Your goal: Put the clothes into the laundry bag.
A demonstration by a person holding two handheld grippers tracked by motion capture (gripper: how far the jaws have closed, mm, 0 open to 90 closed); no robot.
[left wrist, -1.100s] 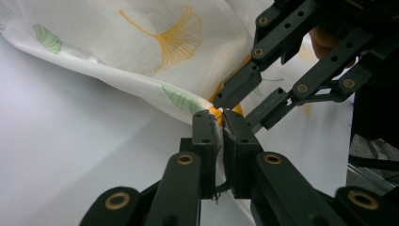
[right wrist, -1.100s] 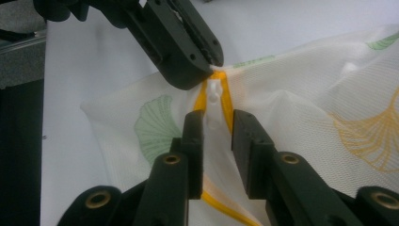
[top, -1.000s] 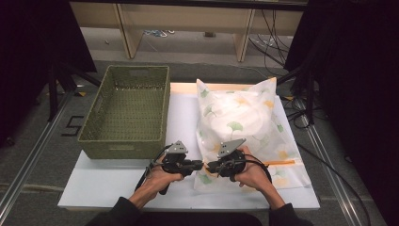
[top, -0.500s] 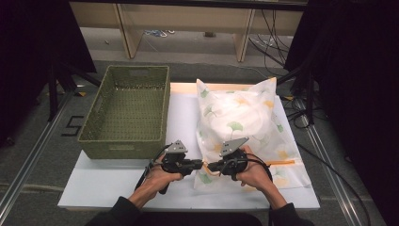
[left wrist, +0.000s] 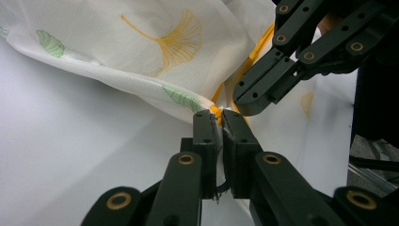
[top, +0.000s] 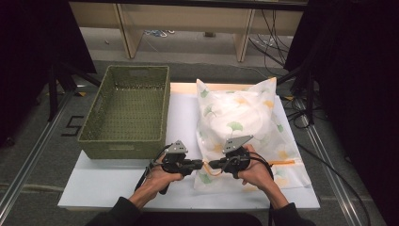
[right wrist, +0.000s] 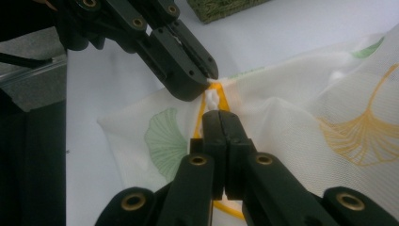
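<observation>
You have a green woven basket [top: 127, 110] standing empty on the left half of the white board [top: 108, 190], close to its far edge. Beyond the board, cables [top: 157, 33] lie on the floor beneath wooden shelving [top: 122, 21].

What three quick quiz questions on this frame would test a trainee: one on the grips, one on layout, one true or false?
1. What does each gripper pinch?
2. In the high view, on which side of the bag does the basket stand?
3. True or false: the bag lies inside the basket.

Key
1. The left gripper is shut on the bag at its corner, where the yellow zipper ends; the right gripper is shut on a small white piece at that same zipper end, perhaps the pull.
2. The green woven basket stands to the bag's left.
3. False: the bag lies on the white board, beside the basket.
</observation>
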